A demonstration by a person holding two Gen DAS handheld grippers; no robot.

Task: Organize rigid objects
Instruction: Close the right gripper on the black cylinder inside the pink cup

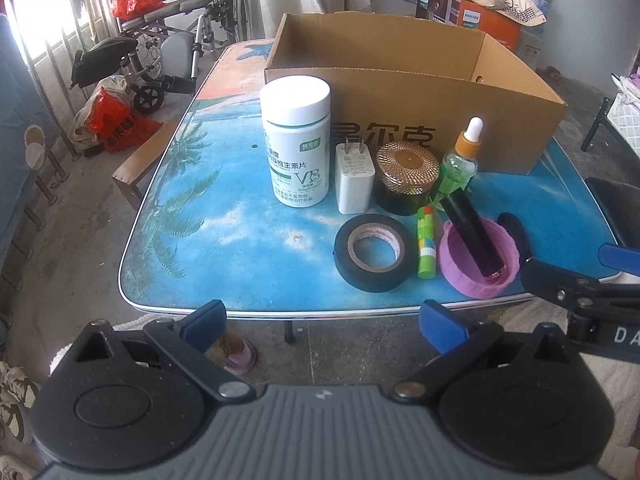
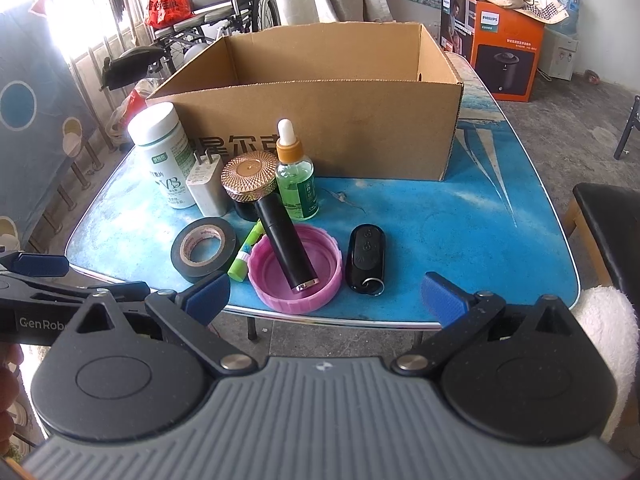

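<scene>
An open cardboard box point(image 1: 400, 92) point(image 2: 320, 120) stands at the back of the blue table point(image 1: 240, 236) point(image 2: 460, 224). In front of it stand a white VB pill bottle point(image 1: 296, 144) point(image 2: 162, 156), a white charger point(image 1: 354, 180) point(image 2: 206, 190), a gold-lidded jar point(image 1: 406, 178) point(image 2: 250, 178) and a green dropper bottle point(image 1: 462, 164) point(image 2: 296, 176). Nearer lie black tape point(image 1: 374, 252) point(image 2: 204, 250), a green stick point(image 1: 425, 242) point(image 2: 244, 258), a black tube point(image 1: 474, 234) point(image 2: 286, 242) in a pink lid point(image 1: 478, 280) point(image 2: 296, 292), and a car key fob point(image 2: 367, 258). My left gripper point(image 1: 322, 320) and right gripper point(image 2: 326, 292) are open, empty, before the table's front edge.
A wheelchair point(image 1: 172, 40) and red bags point(image 1: 120, 116) stand at the left by the railing. Orange Philips boxes point(image 2: 506, 52) stand behind the table at the right. A black chair point(image 2: 608, 232) is at the right edge. Shoes point(image 1: 16, 400) lie on the floor.
</scene>
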